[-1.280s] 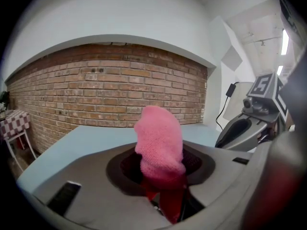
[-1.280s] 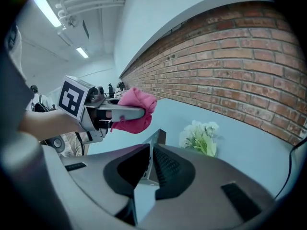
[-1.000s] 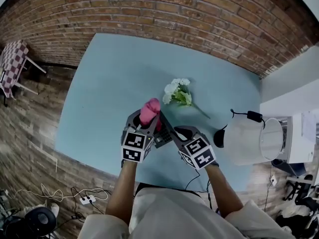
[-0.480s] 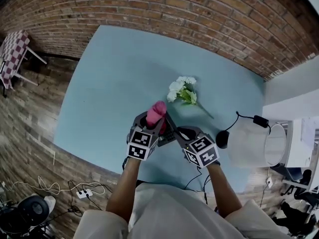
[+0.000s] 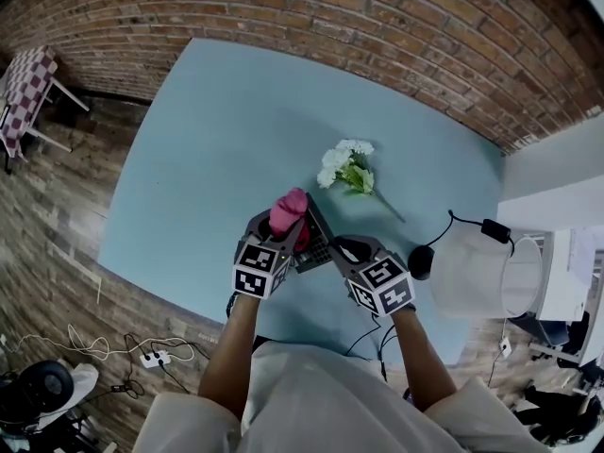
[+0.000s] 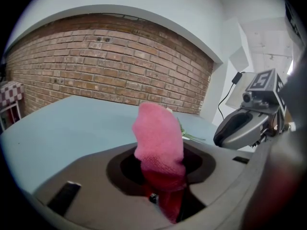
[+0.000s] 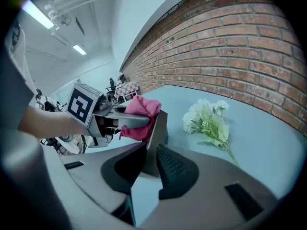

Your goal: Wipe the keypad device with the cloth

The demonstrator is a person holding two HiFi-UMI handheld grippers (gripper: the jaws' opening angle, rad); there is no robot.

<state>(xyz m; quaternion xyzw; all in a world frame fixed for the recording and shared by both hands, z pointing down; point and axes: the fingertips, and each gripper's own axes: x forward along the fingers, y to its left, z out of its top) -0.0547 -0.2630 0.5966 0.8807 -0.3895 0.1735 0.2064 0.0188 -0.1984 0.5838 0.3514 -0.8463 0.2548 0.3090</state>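
My right gripper (image 5: 332,249) holds the dark keypad device (image 5: 315,242) tilted up on edge above the blue table (image 5: 208,149). Its jaws have just been opening slightly, and the device (image 7: 159,128) still stands clamped between them at my right gripper (image 7: 148,163). My left gripper (image 5: 287,228) is shut on a bunched pink cloth (image 5: 288,206). In the right gripper view the cloth (image 7: 142,113) presses against the device's upper left edge. In the left gripper view the cloth (image 6: 159,137) sticks up from the jaws and hides the device.
A sprig of white flowers (image 5: 345,170) lies on the table beyond the device. A white lamp shade (image 5: 472,270) with a black base (image 5: 418,262) and a corded plug (image 5: 486,225) sits at the right. A brick wall (image 5: 377,26) runs behind the table.
My left gripper has moved down a little with the pink cloth against the device. The right gripper has kept the device in about the same place.
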